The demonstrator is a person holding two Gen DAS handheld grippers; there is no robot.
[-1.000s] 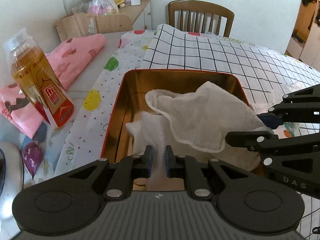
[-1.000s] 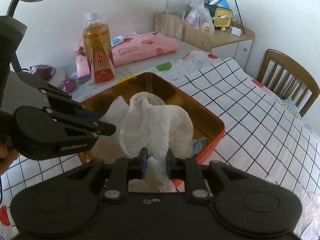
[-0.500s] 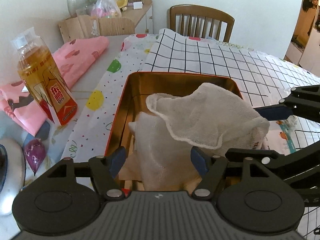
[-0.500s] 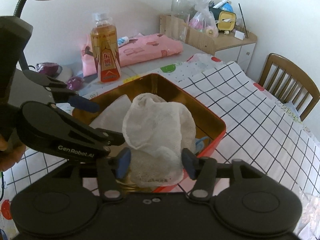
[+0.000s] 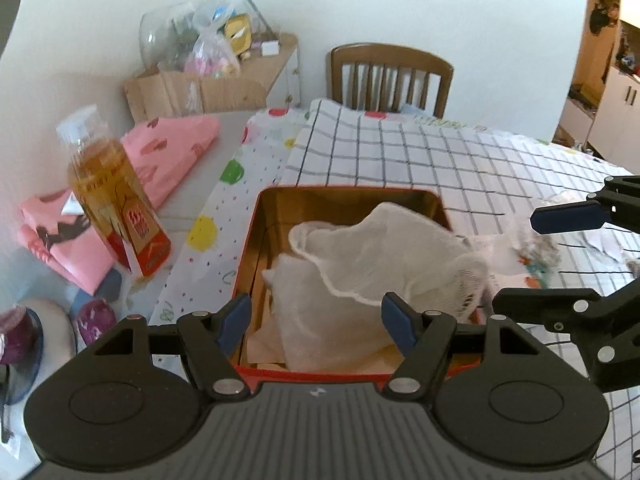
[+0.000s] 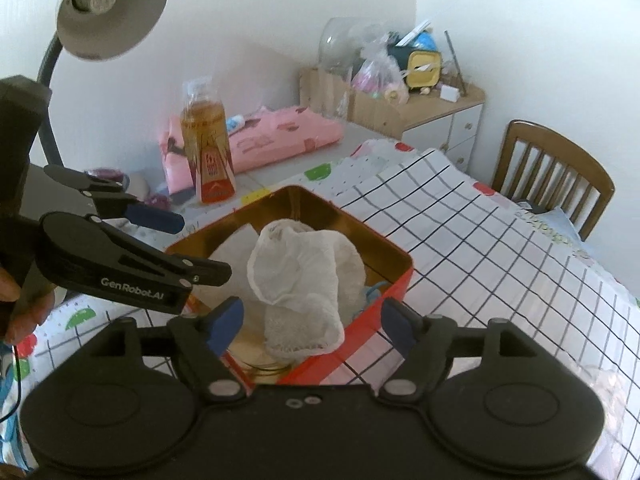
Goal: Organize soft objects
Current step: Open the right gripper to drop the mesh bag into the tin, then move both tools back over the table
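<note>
Cloth: white gauze cloth [image 5: 384, 256] crumpled inside the red tin [image 5: 248, 256], heaped toward its right side and spilling over the right rim; no clear long axis, hemmed edge curling upward.
Second layer: flatter white sheet [image 6: 234, 246] under the cloth, against the tin's gold floor.
Left gripper [image 5: 316, 322]: level above the tin's near rim, fingers spread wide apart, holding nothing, cloth between and beyond the tips.
Right gripper [image 6: 310, 322]: over the tin's corner, fingers likewise wide apart, clear of the cloth.
Tin: resting on the checked tablecloth [image 5: 420, 152].
Surroundings: tea bottle [image 5: 116, 204] upright left of the tin, pink folded fabric [image 5: 168, 152] behind it, wooden chair [image 5: 390, 76] at the far table edge, desk lamp [image 6: 108, 8] overhead in the right view.
</note>
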